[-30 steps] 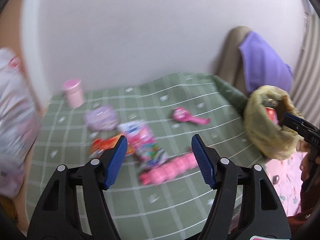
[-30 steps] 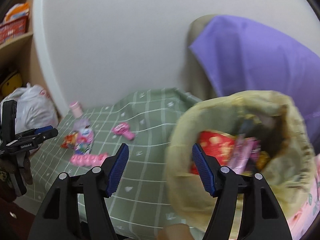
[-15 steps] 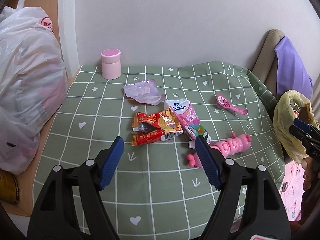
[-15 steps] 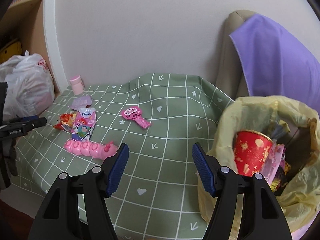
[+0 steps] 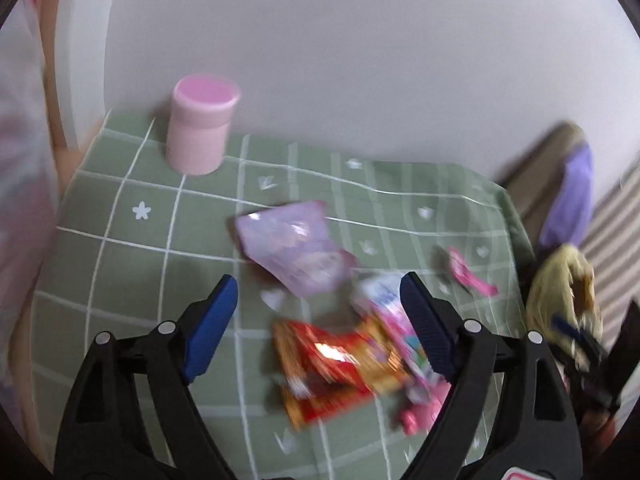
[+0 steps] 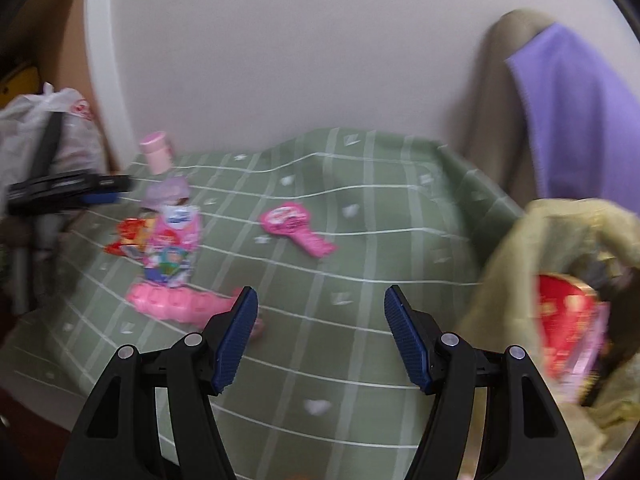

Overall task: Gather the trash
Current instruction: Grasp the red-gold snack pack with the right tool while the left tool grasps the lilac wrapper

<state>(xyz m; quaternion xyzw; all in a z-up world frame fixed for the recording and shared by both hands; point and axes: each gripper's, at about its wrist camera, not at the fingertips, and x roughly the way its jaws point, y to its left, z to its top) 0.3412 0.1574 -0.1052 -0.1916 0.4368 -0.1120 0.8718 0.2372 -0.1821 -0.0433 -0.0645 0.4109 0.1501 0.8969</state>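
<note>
Currently the left hand-held gripper (image 5: 318, 304) hangs over the green checked bench (image 5: 120, 264) with its jaws apart, having just been opening, and nothing clamped between them; the red snack wrapper (image 5: 332, 368) lies just below and between the pads, toward 5 o'clock; a lilac wrapper (image 5: 292, 248) lies at 12 o'clock of the gripper; a pink-and-white pouch (image 5: 392, 320) overlaps the red wrapper at 3 o'clock; a pink jar (image 5: 200, 132) stands upright at 11 o'clock by the wall. The right hand-held gripper (image 6: 320, 332) also stands apart and empty; a yellow trash bag (image 6: 520, 280), open at 3 o'clock, holds a red cup (image 6: 564, 312); a pink caterpillar toy (image 6: 176, 304) lies at 9 o'clock; a pink mirror toy (image 6: 292, 224) lies at 12 o'clock.
</note>
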